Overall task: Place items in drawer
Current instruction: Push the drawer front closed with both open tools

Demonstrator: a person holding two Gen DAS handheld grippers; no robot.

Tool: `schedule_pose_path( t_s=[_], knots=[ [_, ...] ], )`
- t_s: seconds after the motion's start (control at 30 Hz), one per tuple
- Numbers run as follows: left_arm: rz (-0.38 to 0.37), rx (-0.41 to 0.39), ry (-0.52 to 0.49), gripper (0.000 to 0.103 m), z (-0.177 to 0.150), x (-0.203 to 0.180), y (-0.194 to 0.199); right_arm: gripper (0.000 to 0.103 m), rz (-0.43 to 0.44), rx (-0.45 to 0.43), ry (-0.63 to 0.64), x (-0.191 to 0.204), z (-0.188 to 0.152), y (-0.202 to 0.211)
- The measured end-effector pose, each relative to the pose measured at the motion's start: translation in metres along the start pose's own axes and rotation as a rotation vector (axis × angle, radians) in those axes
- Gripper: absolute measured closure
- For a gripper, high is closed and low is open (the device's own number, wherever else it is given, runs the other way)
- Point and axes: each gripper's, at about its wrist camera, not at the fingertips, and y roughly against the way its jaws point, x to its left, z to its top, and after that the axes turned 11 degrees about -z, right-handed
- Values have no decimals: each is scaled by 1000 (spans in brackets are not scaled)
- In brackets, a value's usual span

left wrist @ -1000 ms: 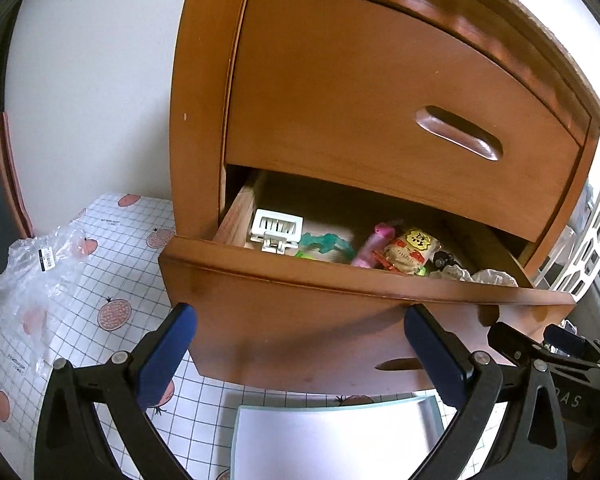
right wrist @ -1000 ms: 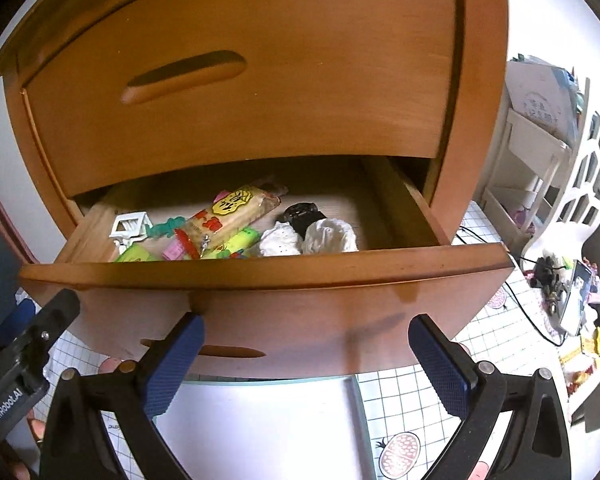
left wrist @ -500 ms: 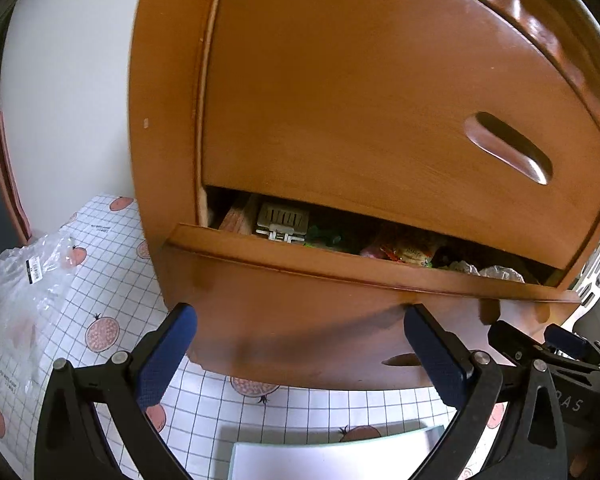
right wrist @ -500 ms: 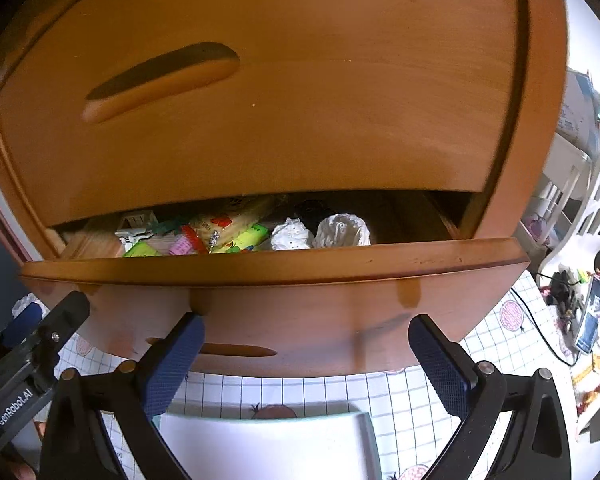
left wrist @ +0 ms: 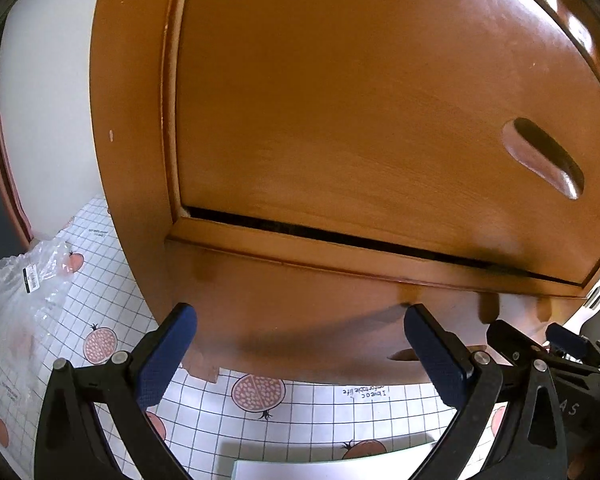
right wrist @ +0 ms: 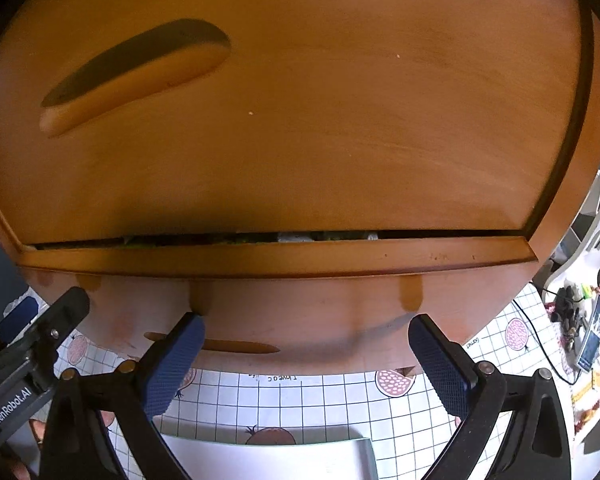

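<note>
Presently, item by item:

Drawer [right wrist: 260,304]: lower of two in a wooden cabinet [left wrist: 132,128], nearly shut; only a thin dark slit shows above its top edge. Front curved, with a slot handle [right wrist: 220,346] low down.

Items [right wrist: 292,236]: inside the drawer, seen through the slit in the right wrist view as scraps of white and green; not identifiable.

Upper drawer [left wrist: 360,100]: closed, recessed oval handle [left wrist: 544,158].

Left gripper [left wrist: 300,344]: jaws spread wide, empty, blue pads [left wrist: 168,354] close to the drawer front; contact cannot be confirmed.

Right gripper [right wrist: 304,356]: jaws spread wide, empty, left pad [right wrist: 172,364] at or just before the drawer front near the slot handle.

Floor mat [right wrist: 300,404]: white grid pattern with pink fruit prints, under the cabinet.

Tray [right wrist: 268,460]: pale, flat, on the mat below the grippers.

Plastic bag [left wrist: 24,300]: clear, crumpled, left of the cabinet.

Clutter [right wrist: 580,328]: small objects and a cable, far right.
</note>
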Motion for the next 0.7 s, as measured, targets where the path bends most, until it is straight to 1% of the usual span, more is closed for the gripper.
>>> schedule_pose_path(
  t_s=[0.2, 0.4, 0.47, 0.6, 0.7],
  knots=[
    [-6, 7, -5, 0, -2, -1, 12, 0, 12, 17, -26, -6, -10, 7],
    [-28, 9, -11, 0, -8, -1, 31, 0, 19, 26, -8, -11, -29, 25],
    [-40, 15, -18, 0, -10, -5, 37, 0, 17, 33, 0, -13, -41, 35],
    [-72, 34, -25, 0, -26, -6, 54, 0, 13, 53, -6, -22, -66, 49],
    [-68, 44, -13, 0, -38, -4, 66, 0, 8, 63, -8, -31, -90, 60]
  ],
)
